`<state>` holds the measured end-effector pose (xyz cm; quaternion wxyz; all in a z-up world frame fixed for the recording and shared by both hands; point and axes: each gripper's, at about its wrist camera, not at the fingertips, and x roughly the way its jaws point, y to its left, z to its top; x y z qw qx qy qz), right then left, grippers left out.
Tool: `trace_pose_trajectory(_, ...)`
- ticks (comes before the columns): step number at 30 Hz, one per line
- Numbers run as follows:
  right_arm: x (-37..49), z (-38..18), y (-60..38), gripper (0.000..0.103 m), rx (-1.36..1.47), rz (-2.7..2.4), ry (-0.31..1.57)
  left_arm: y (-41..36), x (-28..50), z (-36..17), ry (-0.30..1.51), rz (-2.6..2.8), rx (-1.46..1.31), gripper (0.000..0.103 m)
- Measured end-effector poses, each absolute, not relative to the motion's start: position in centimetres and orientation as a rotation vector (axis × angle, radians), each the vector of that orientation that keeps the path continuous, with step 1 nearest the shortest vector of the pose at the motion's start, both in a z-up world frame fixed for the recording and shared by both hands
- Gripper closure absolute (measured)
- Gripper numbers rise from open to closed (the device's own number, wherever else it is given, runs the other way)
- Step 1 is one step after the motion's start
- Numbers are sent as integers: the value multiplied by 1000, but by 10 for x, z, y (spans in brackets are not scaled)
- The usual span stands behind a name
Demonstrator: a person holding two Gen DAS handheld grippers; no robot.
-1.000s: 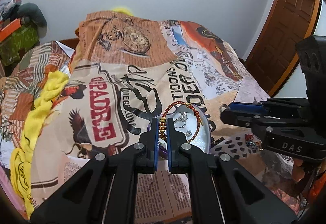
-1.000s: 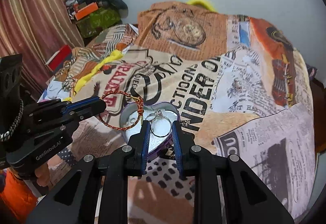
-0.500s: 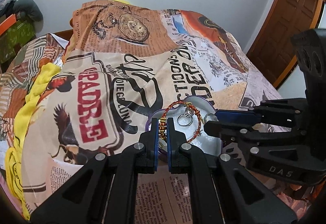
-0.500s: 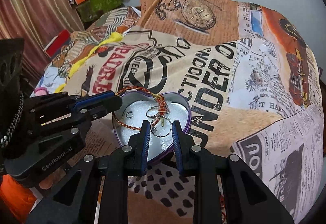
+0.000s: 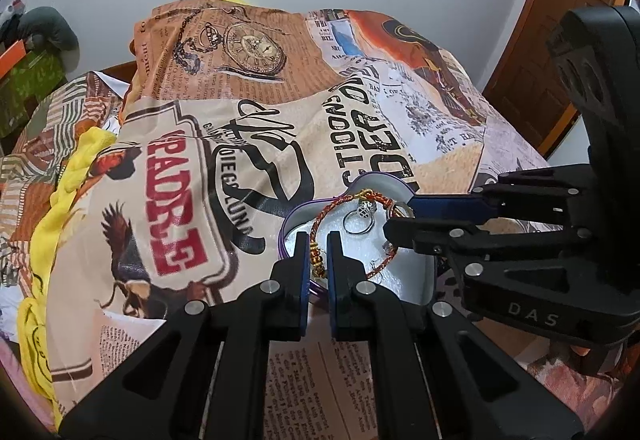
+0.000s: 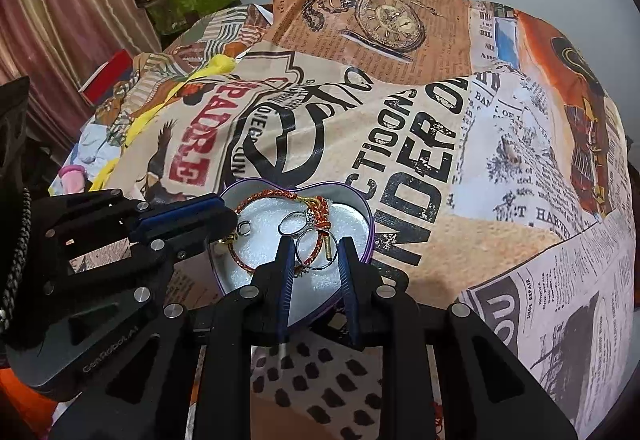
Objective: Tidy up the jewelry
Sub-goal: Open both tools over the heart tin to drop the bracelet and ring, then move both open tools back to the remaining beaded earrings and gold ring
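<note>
Nearest our left gripper [image 5: 318, 252], narrowly parted pads pinch the gold beads of a red-and-orange woven bracelet [image 5: 344, 211]. Its loop lies inside the purple-rimmed heart-shaped tin [image 6: 362, 215], on white lining. Our right gripper [image 6: 316, 260] stands partly open over a silver ring [image 6: 314, 252], gripping nothing. Beyond stretches the newspaper-print bedspread [image 6: 460, 167].
</note>
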<state>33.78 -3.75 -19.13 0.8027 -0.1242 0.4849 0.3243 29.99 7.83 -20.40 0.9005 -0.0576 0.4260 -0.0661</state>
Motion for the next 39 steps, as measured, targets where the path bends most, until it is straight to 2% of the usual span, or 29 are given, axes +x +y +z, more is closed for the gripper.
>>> trace_pose_trajectory(12,335,-184,-40,83,-267,679,1064,90,283,-182,861,-103,-136,96)
trace_pose_trajectory(26,301,-129,-75,82,-253,651,919,67,258,-138,801,-125,-96,95)
trace_pose_trajectory(28,296,-120,-85,81,-242,643,893,59,255,-132,791,-138,-87,91)
trace_pose_trajectory(30,292,-112,-96,74,-227,636,870,49,252,-126,779,-151,-76,83)
trace_pose_trajectory(32,289,-104,-109,69,-207,623,839,38,250,-121,768,-169,-59,81)
trace_pose_trajectory(35,286,-96,-130,68,-186,593,812,20,249,-117,765,-202,-39,81)
trace_pose_trajectory(39,287,-97,-154,68,-163,560,818,-4,251,-120,777,-240,-15,72)
